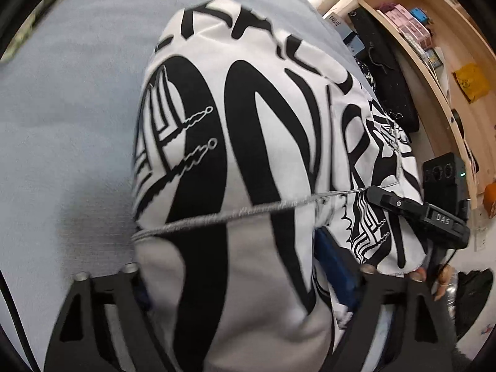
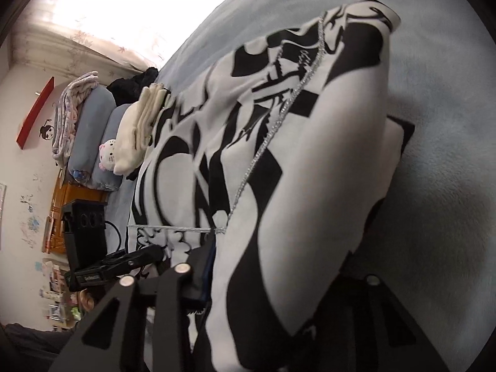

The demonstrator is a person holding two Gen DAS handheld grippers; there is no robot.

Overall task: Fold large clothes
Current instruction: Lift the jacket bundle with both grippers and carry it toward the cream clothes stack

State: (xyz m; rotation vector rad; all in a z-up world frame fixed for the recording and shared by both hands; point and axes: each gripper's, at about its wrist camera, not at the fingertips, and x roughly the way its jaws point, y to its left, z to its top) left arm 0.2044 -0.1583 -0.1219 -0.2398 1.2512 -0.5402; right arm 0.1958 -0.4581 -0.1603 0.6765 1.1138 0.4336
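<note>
A large white garment with bold black print and a silver trim line (image 1: pixel 248 142) hangs and drapes over a pale blue bed (image 1: pixel 68 99). My left gripper (image 1: pixel 235 282) holds a thick fold of it between its black fingers (image 1: pixel 338 263). My right gripper shows in the left wrist view (image 1: pixel 415 210), clamped on the garment's edge at the right. In the right wrist view the garment (image 2: pixel 310 186) bunches between my right gripper's fingers (image 2: pixel 279 276). My left gripper (image 2: pixel 124 263) grips its edge at the lower left there.
Wooden shelves (image 1: pixel 434 46) with boxes stand to the right. A black device (image 1: pixel 443 170) sits by the bed. Folded cream clothes (image 2: pixel 139 124), grey pillows (image 2: pixel 93 124), a plush toy (image 2: pixel 107 152) and a wooden cabinet (image 2: pixel 74 201) lie at the bed's far end.
</note>
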